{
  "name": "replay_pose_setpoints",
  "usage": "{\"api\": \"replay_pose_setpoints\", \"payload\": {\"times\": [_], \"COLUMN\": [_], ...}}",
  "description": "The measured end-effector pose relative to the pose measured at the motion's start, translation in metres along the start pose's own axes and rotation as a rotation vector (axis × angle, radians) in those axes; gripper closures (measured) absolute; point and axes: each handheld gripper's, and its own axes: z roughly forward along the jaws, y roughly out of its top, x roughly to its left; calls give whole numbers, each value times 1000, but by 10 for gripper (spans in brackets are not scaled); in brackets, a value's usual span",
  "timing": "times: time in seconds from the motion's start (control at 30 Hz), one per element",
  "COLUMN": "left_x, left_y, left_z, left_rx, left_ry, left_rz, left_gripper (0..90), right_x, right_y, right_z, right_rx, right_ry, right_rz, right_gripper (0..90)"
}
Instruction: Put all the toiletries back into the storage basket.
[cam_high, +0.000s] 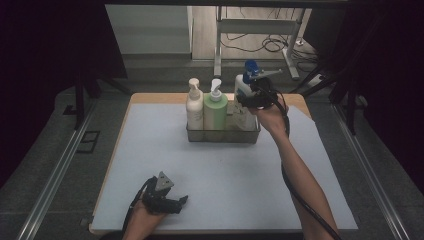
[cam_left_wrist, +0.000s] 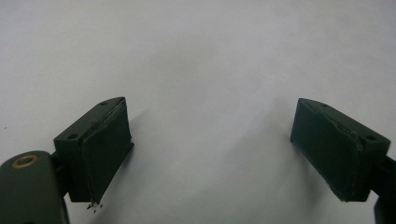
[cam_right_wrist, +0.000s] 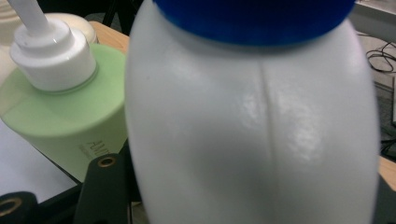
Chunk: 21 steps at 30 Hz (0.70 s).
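On the counter (cam_high: 150, 150), near its far edge, two bottles are already set in the basket (cam_high: 222, 135); the white bottle (cam_high: 243, 90), grasped by the right hand-held gripper (cam_high: 255, 99), is not yet lowered fully. The left hand-held gripper (cam_high: 181, 201) is released.

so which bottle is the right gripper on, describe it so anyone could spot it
At the far edge of the table stands a clear basket with three pump bottles in a row. It is the white bottle at the right end, clamped by the right gripper. It alone has a blue top; its neighbours' pumps are white.
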Motion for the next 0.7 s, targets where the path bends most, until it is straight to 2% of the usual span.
{"api": "replay_pose_setpoints", "payload": {"times": [0.7], "left_x": [0], "left_y": [0], "left_z": [0], "left_rx": [0], "left_ry": [1], "left_rz": [-2], "left_gripper": [120], "right_x": [2], "right_y": [-23], "right_z": [17], "right_rx": [46], "right_ry": [28], "right_rz": [17], "right_gripper": [404]}}
